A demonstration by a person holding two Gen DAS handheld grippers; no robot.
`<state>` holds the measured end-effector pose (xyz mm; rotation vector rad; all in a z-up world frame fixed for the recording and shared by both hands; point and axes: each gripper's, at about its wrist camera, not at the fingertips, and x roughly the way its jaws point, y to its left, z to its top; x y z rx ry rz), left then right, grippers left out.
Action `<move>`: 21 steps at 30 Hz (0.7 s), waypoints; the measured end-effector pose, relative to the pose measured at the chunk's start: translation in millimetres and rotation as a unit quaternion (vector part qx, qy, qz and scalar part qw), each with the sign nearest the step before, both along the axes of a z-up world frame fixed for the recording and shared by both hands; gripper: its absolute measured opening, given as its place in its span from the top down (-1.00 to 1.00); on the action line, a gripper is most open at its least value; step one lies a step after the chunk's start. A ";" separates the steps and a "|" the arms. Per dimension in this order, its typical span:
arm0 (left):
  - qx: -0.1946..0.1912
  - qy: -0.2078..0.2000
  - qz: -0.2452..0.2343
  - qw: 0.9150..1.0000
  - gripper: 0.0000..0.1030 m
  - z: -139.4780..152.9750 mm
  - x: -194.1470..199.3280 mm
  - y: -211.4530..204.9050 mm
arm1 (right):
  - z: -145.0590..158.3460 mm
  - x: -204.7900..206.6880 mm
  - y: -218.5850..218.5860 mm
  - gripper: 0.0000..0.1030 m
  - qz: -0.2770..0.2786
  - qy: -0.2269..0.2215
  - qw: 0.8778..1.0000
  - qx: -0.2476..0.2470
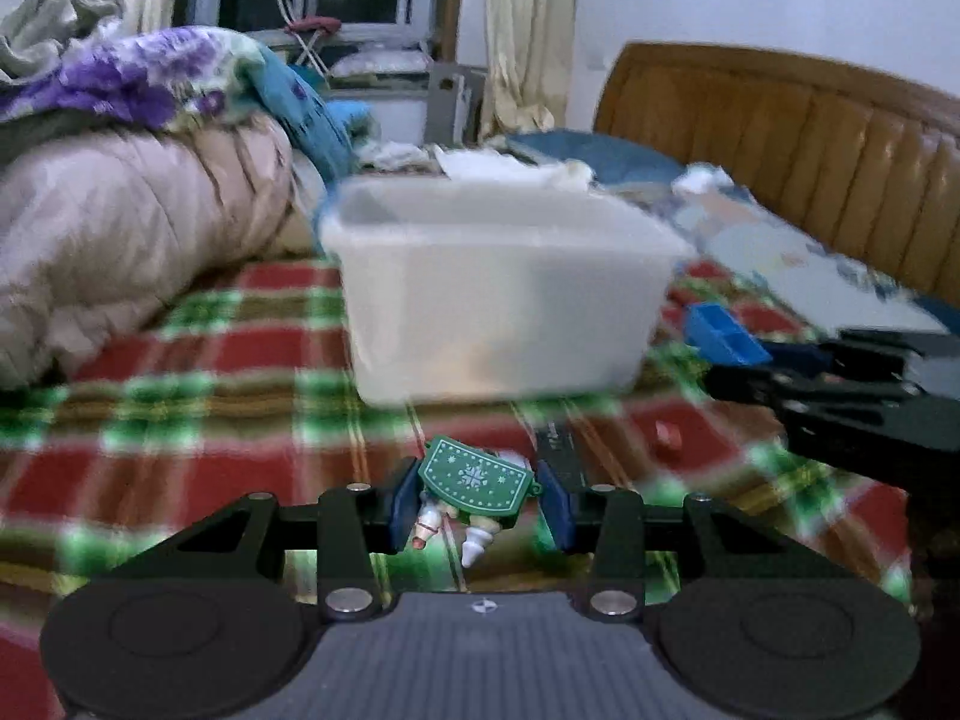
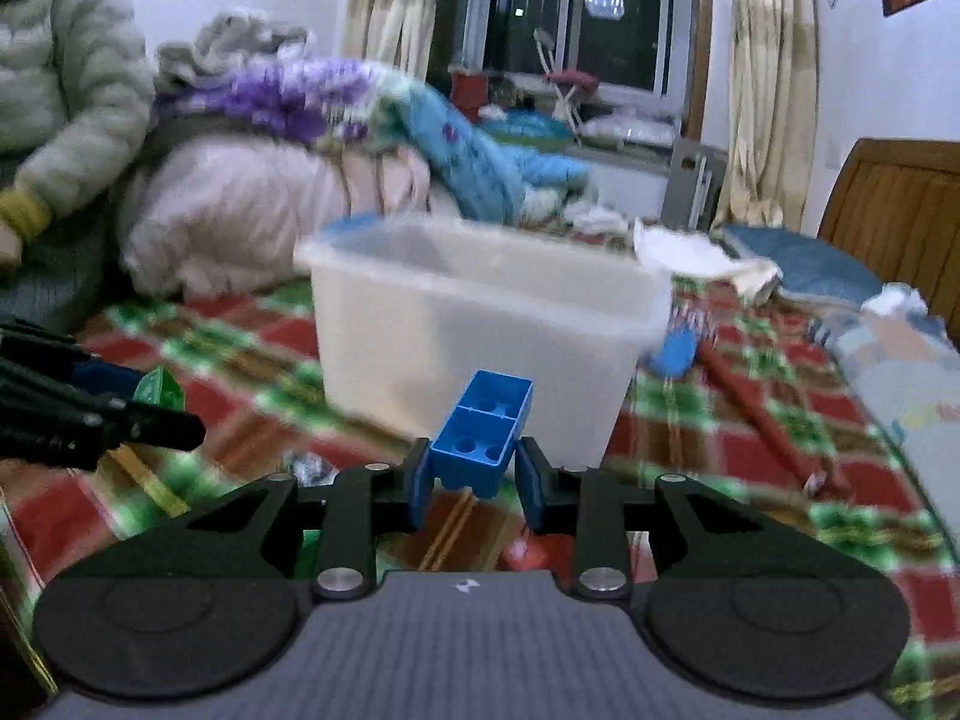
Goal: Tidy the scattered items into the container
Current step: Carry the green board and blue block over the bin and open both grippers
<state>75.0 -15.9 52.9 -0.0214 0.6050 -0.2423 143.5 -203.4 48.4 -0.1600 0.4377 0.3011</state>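
Two loads are up at once, one in each pair of tongs, both on the near side of the translucent container (image 1: 504,294) that stands on the plaid blanket (image 1: 180,420) of the bed. The left tongs (image 1: 477,501) are clenched on a green toy figure (image 1: 477,480); the right tongs (image 2: 474,474) are clenched on a blue building block (image 2: 483,438). The step in hand, as I judge it, is carrying both over the container's near rim (image 2: 480,312) and letting go inside. To do it well, each load should clear that rim fully before release, since the figure's dangling white parts could catch on it. The mouth of the container looks wide enough for both, yet the two tongs sit near each other, so staggering them seems safer. Right of the container lie a blue disc (image 2: 675,354) and a red stick (image 2: 762,414); left of it a quilt pile (image 1: 138,228) crowds in.
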 end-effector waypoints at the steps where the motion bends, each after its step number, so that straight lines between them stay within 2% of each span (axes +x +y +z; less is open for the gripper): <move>1: 0.000 -0.007 0.002 1.000 0.10 9.9 6.1 2.5 | 9.0 3.5 -0.6 0.36 0.001 -0.007 1.000 0.003; 6: 0.016 -0.035 0.010 0.999 0.10 53.8 47.5 5.0 | 50.7 30.1 0.9 0.36 0.008 -0.039 0.999 0.004; 12: 0.007 -0.050 0.017 0.999 0.10 87.6 91.6 0.5 | 74.7 67.8 8.2 0.36 0.014 -0.053 0.998 -0.011; 21: 0.033 -0.050 0.036 0.998 0.10 88.9 144.7 -10.3 | 60.9 120.8 1.8 0.36 -0.003 0.011 1.000 0.004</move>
